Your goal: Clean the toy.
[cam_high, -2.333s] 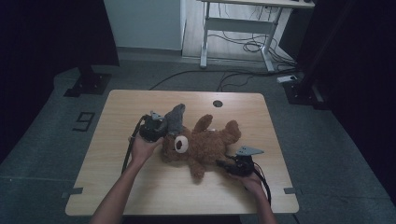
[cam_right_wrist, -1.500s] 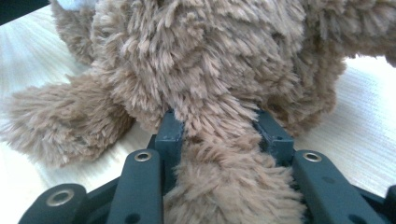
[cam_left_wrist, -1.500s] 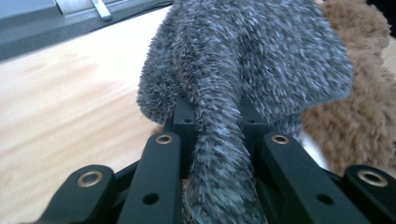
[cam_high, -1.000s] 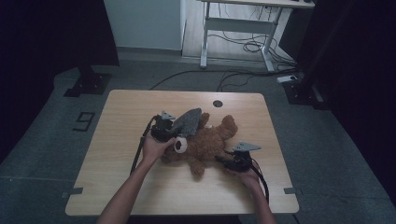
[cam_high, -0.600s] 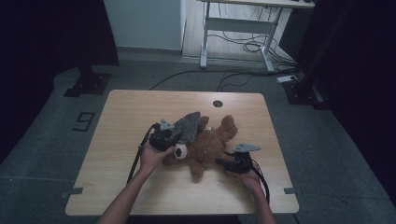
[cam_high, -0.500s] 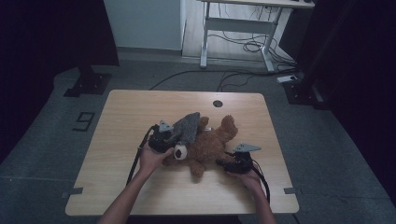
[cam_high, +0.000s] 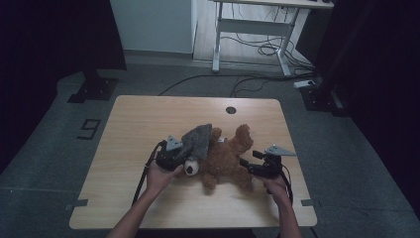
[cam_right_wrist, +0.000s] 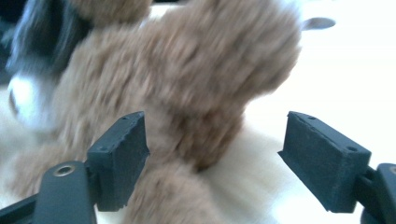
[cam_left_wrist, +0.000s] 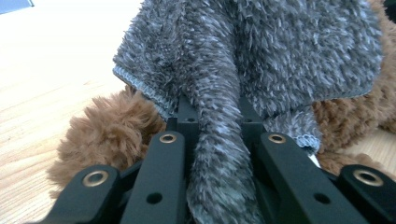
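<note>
Left claw (cam_left_wrist: 212,140) clenched on a fold of grey fuzzy cloth (cam_left_wrist: 261,56), drawn over the head of the brown teddy bear (cam_high: 225,156) (likely to cover it). Right claw (cam_right_wrist: 215,158) released, jaws just spreading, a leg between them untouched. Bear lying mid-desk (cam_high: 148,114), nearer the front edge.

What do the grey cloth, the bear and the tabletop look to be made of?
Grey cloth: fluffy knit, perhaps microfibre; long fuzzy pile and a stitched hem. Teddy bear: brown synthetic plush, shaggy and matte. Table: pale wood or wood-look laminate, smooth, with a faint grain.
</note>
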A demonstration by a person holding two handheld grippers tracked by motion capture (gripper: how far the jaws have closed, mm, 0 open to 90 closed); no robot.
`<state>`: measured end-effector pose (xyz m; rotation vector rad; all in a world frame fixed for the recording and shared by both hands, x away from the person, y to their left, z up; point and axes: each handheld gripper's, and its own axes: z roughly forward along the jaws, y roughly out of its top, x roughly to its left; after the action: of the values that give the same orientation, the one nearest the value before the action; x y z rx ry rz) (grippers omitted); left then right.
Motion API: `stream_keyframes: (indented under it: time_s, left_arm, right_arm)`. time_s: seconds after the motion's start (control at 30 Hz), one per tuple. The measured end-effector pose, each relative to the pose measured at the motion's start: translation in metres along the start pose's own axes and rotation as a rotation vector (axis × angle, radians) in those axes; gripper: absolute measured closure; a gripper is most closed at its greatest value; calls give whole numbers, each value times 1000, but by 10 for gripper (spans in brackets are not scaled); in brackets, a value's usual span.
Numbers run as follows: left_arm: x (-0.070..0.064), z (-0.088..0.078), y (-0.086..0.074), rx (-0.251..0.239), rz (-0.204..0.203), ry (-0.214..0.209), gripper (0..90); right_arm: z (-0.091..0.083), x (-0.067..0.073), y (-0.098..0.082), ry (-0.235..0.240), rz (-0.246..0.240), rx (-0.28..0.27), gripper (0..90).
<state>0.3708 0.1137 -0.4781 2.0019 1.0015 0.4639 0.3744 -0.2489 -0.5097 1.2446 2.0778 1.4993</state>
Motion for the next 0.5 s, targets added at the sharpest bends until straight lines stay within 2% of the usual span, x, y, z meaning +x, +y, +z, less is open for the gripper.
stream_keyframes:
  time_s: [0.17, 0.23, 0.33, 0.4, 0.43, 0.5]
  left_arm:
    - [-3, -3, -4, -16, -3, -8, 777]
    - [-3, -3, -5, -17, -3, -6, 777]
    - [-3, -3, -5, -18, -1, -7, 777]
    - [-3, -4, -6, -19, -5, -12, 778]
    - [-3, -4, -7, -22, -6, -14, 777]
    - [-4, -6, -9, -29, -9, -18, 777]
  right_arm:
    - [5, -8, 25, -57, 16, -8, 178]
    - [8, -9, 34, -36, 28, -19, 178]
    - [17, -8, 42, -27, 29, 3, 199]
    - [21, -7, 42, -15, 41, 11, 266]
    - [22, -5, 41, -7, 49, 4, 334]
    - [22, -1, 37, -19, 52, 13, 424]
